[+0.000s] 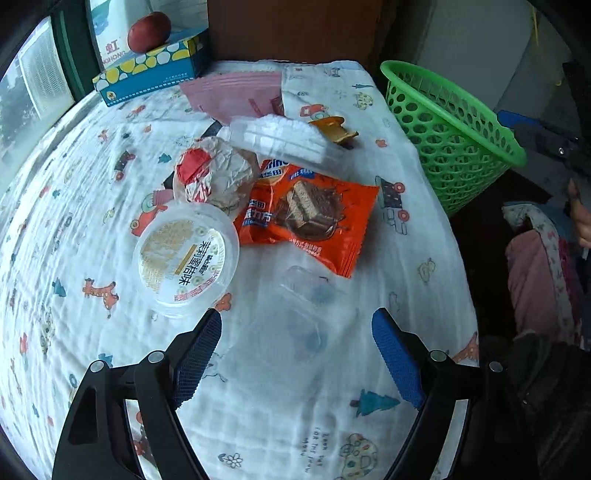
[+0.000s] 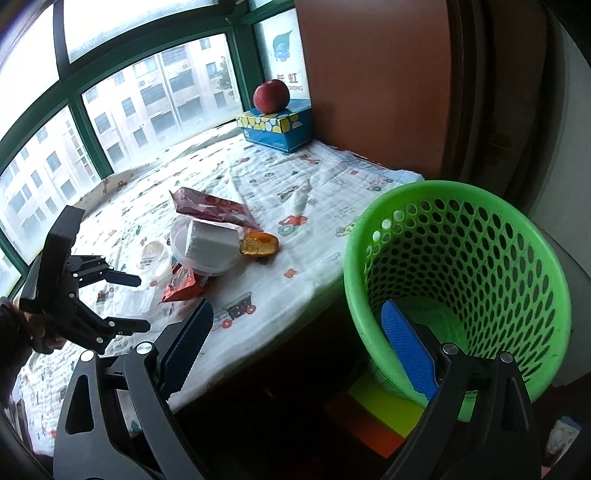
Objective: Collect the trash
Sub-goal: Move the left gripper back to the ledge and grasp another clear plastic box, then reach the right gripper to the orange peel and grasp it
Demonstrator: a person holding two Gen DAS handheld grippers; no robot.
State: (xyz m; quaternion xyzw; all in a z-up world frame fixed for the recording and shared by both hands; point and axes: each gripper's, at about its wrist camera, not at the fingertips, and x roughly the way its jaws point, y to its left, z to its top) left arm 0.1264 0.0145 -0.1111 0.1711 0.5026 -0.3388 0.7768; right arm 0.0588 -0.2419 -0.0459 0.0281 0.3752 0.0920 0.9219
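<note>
Holding both tools over the table edge, we have the left gripper (image 1: 295,328) with its jaws spread wide and nothing between them, hovering just above a clear blister tray (image 1: 303,302) that lies flat on the printed cloth (image 1: 74,206). Beyond the tray the trash sits in one cluster: a round lidded cup (image 1: 186,258) at left, touching an orange snack wrapper (image 1: 310,214) on its right; a crumpled paper ball (image 1: 214,173) behind the cup; a clear lidded box (image 1: 280,138) with white contents behind the wrapper; an orange peel-like scrap (image 1: 332,129) just beside that box; and a pink bag (image 1: 236,94) farthest back. A tissue box (image 1: 147,70) with a red fruit (image 1: 149,31) on top stands at the far corner, well apart from the cluster. Our right gripper (image 2: 299,321) is also spread wide and empty; its right finger pad (image 2: 406,350) is inside the rim of the green basket (image 2: 480,258), its left pad over the table edge. The basket stands off the table, just beside its right edge, and we see no trash in the part of it that is visible. From the right wrist view, the left gripper (image 2: 136,302) appears at left, over the near trash.
</note>
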